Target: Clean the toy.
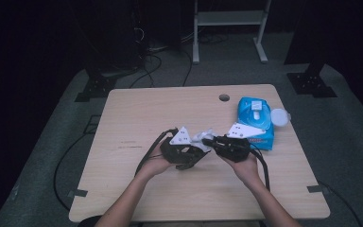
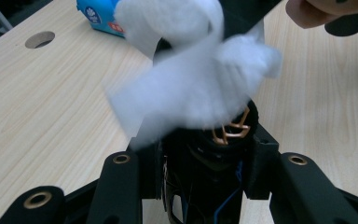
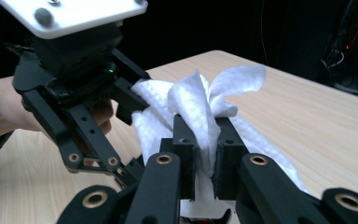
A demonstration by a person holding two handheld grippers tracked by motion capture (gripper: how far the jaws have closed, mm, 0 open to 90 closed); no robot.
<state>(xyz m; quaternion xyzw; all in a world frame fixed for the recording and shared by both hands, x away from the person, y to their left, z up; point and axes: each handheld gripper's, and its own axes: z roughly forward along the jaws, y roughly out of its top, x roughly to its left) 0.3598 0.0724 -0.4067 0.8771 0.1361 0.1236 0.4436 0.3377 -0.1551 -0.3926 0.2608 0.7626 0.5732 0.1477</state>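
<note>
White, soft and crumpled, a wet wipe (image 3: 200, 105) is held above the middle of the desk (image 1: 137, 109) between the two tools. The right hand-held gripper (image 3: 204, 154) is clenched on it, its two black jaws pinching a fold of the sheet. In the left gripper view the wipe (image 2: 191, 79) lies draped over the jaws; the left hand-held gripper (image 1: 196, 150) appears to be grasping its other end, though the contact itself is hidden by the cloth.

The step in hand is judged to be spreading or folding the wipe. It would be done well if both pinches were kept firm and the sheet drawn apart evenly, so that it is not torn.

A blue wipe packet (image 1: 256, 120), its round lid open, lies just beside the right tool and should be avoided. A cable hole (image 1: 224, 98) is seen farther back.
</note>
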